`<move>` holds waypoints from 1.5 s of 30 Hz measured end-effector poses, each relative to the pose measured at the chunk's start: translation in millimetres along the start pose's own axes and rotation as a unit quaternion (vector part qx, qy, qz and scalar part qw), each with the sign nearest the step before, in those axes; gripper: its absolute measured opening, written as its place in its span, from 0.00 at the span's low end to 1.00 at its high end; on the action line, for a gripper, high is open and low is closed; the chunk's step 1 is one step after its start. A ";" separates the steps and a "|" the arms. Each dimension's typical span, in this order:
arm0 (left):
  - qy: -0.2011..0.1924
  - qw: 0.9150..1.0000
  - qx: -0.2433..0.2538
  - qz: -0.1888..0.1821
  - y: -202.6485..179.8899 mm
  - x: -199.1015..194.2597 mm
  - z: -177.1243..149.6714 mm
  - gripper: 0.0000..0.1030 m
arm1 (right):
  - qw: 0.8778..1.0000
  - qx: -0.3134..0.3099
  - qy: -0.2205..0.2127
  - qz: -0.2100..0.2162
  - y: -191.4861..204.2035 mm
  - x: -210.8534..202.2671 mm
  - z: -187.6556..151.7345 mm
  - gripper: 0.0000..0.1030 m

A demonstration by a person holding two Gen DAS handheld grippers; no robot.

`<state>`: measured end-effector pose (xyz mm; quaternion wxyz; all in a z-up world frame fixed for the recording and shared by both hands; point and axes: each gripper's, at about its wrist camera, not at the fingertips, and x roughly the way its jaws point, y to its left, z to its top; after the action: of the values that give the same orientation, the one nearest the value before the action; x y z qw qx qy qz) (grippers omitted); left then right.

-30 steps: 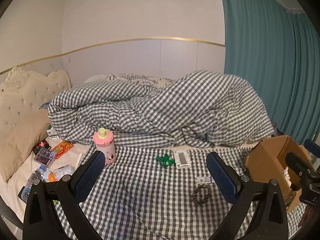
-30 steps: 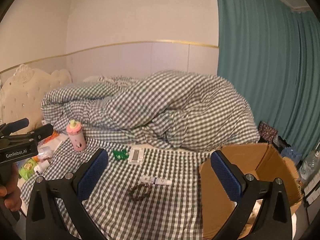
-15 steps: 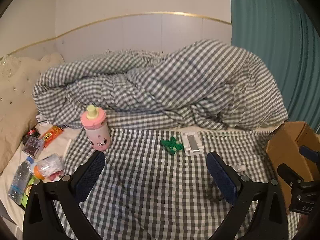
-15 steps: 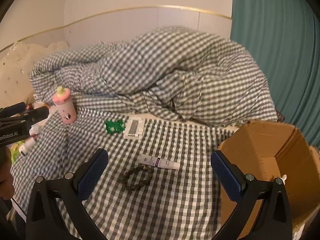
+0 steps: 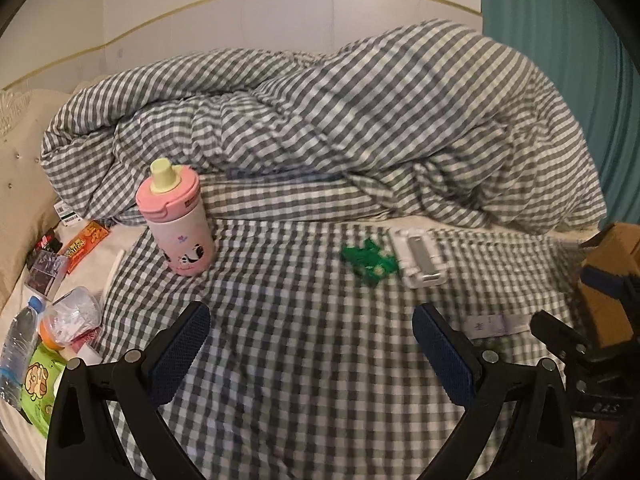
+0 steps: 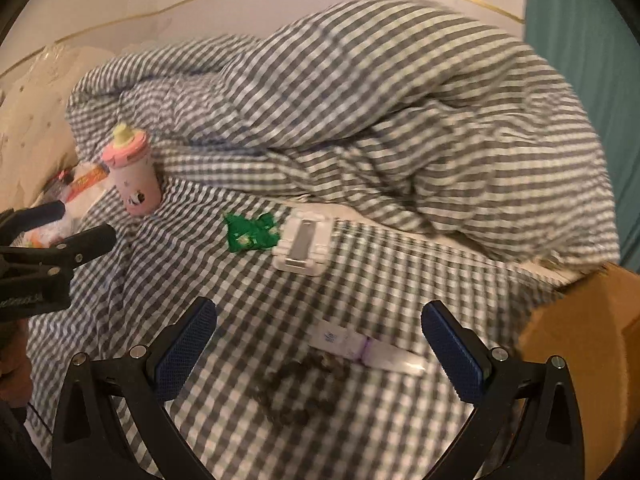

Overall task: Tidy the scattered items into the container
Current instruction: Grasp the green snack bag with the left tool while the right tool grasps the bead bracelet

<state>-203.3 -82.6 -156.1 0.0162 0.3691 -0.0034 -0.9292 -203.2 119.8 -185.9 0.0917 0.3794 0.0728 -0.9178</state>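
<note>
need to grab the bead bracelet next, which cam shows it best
The right wrist view: the bead bracelet lies blurred but whole on the checked sheet, between the open right hand-held gripper fingers, beside the white tube. In the left wrist view it cannot be made out.

Quick count of what's on the bed: one pink sippy bottle [image 5: 176,220] ahead-left of the left gripper, one green crumpled wrapper [image 6: 250,233] and one white flat case [image 6: 303,245] side by side straight ahead of the right gripper. Between the right gripper's fingers: one white tube [image 6: 366,347] and one dark bead bracelet [image 6: 298,384], blurry though. One cardboard box [image 6: 580,360] off to its right. Far left of the left gripper there's one water bottle [image 5: 16,350], one orange snack packet [image 5: 86,242], plus a small pile I can't count. One checked duvet [image 5: 340,128] behind it all.
</note>
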 end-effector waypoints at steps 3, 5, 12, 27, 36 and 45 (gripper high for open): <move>0.009 1.000 -0.003 0.002 10.3 12.9 -4.0 1.00 | 1.000 -0.005 0.008 0.011 6.9 19.1 5.6 0.99; 0.014 1.000 -0.004 -0.002 13.5 19.0 -7.5 1.00 | 1.000 -0.007 0.012 0.007 7.9 27.0 4.3 0.99; 0.028 1.000 0.003 -0.007 6.3 49.9 -10.7 1.00 | 0.998 0.024 0.062 0.007 -3.6 45.2 -22.0 0.99; 0.028 0.999 0.032 -0.035 -39.7 123.5 13.1 1.00 | 0.992 0.031 0.120 0.034 0.5 69.1 -66.6 0.79; 0.071 0.995 0.057 -0.043 -67.1 178.7 10.0 0.73 | 0.991 0.036 0.118 0.049 -2.1 72.2 -68.5 0.57; 0.083 0.993 0.057 -0.053 -74.8 191.3 2.6 0.33 | 0.992 0.045 0.108 0.055 -8.4 67.2 -70.2 0.27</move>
<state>-346.3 -14.1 -286.8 -0.0534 0.4454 -0.0353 -0.8930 -203.9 134.6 -282.3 0.1164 0.4835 0.0202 -0.8673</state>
